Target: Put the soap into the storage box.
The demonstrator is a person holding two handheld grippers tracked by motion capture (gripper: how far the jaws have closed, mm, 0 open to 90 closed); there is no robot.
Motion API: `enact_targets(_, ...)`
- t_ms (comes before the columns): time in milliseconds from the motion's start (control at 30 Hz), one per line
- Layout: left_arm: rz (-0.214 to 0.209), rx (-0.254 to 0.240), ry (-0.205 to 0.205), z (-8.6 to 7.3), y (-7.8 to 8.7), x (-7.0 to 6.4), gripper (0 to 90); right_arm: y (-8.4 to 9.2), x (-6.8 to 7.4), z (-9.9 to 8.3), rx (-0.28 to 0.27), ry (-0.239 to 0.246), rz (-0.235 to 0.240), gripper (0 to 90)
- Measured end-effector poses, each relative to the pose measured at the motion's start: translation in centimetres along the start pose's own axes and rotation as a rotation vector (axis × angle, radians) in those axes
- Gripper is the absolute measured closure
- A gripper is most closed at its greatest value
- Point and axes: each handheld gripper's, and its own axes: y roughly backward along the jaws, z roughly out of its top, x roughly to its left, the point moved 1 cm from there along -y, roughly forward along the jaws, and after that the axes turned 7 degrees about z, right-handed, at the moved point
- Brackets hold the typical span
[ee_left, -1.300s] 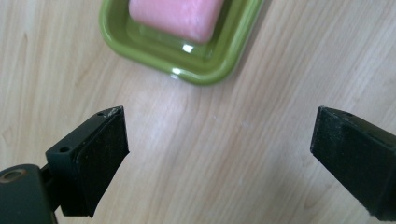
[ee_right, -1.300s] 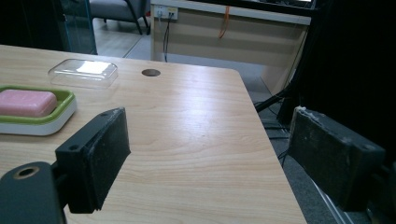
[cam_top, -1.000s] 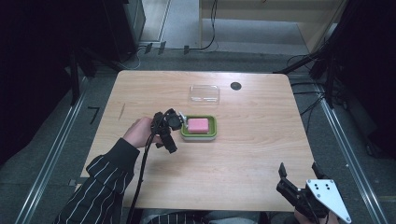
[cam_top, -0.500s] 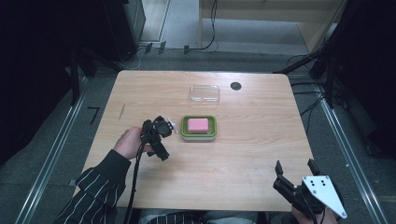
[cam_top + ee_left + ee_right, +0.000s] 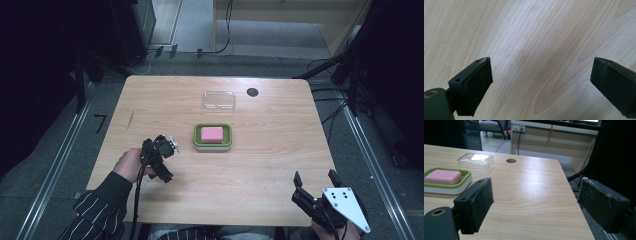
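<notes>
Nearest, at the table's near right corner, the right gripper is held with jaws apart, nothing in them. Left of centre, the left gripper is spread wide and empty too, pointed down at bare wood. Mid-table, the pink soap is already seated in the green soap dish. Farther back, the clear lid lies untouched, so capping is probably what's left.

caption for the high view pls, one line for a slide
Pink soap sits in its green dish, clear lid lying apart behind it, with open left tongs beside the dish.
</notes>
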Motion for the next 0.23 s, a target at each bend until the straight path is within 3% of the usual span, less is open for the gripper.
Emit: enact_targets(233, -0.015, 0.012, 0.002, -0.3, -0.73, -0.11, 4.6, -0.05, -0.09, -0.04, -0.001, -0.001, -0.001, 12.7)
